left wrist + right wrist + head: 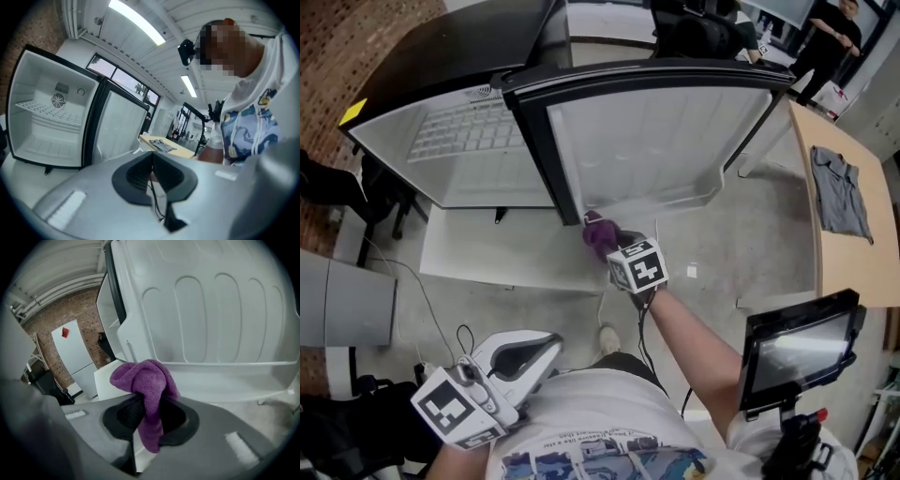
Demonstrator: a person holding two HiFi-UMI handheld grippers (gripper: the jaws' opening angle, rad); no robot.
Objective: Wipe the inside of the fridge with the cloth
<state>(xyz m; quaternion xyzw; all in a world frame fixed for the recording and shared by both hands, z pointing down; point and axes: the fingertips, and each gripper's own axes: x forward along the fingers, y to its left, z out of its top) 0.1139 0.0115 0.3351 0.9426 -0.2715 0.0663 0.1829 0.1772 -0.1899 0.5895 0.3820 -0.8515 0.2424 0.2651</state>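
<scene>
Clamped cloth (146, 380) in right gripper (150, 412), clear only in its view; met door (656, 141) corner at head view's centre. Left gripper (152, 169) pinched together, empty.

Bright, even indoor light fills all three views. Its source shows in the left gripper view, where the long ceiling strip lights (136, 21) burn out to pure white and a window band (126, 82) glows behind the fridge. The fridge's white interior (47, 117) is lit flat, with faint shading in its corners. Shadows are soft-edged throughout.

The head view is sharp, and the tablet screen (797, 349) carries a pale reflection.

Both gripper views bend straight lines hard and darken to black at the corners. The body of the left gripper (152, 161) is smeared out of focus near the lens. So is that of the right gripper (150, 408), while the purple cloth (147, 380) reads fairly sharp.
</scene>
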